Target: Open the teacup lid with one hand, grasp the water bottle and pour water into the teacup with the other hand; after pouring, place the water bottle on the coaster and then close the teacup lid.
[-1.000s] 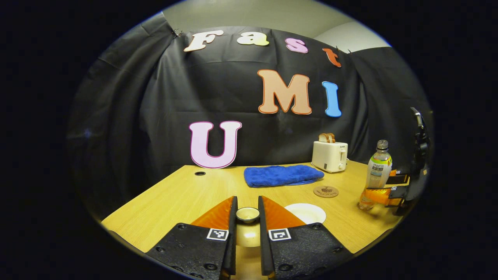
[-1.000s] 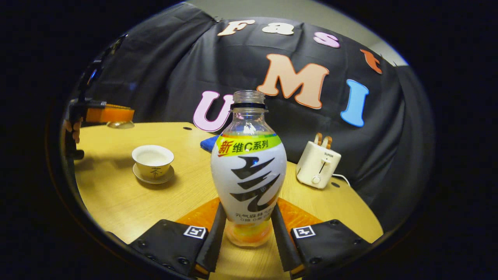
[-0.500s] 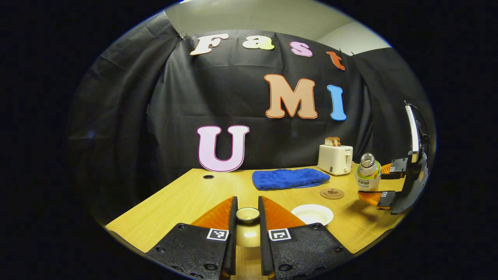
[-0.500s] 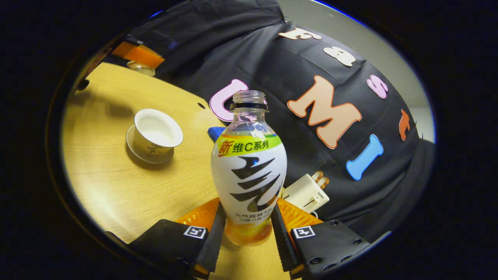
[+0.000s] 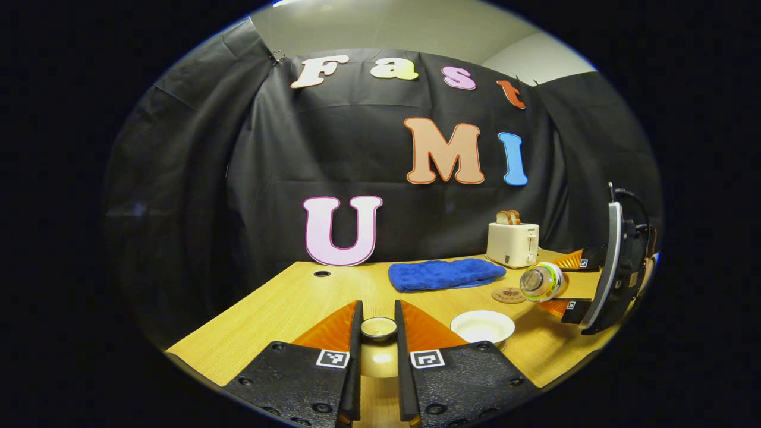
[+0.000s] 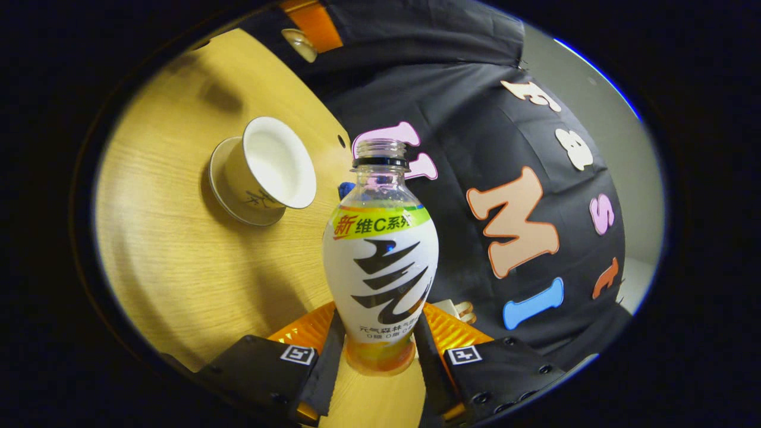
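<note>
Left gripper clamps the teacup lid by its small knob, held level and clear above the table; glazed, slick, likely chips if dropped, so the knob is the only sensible hold. Teacup sits open on its saucer, nothing poured yet as far as I can tell. Right gripper pinches the uncapped water bottle low on its body, thin plastic, light, squashy, rolled hard over so the mouth points sideways toward the cup, just short of it.
</note>
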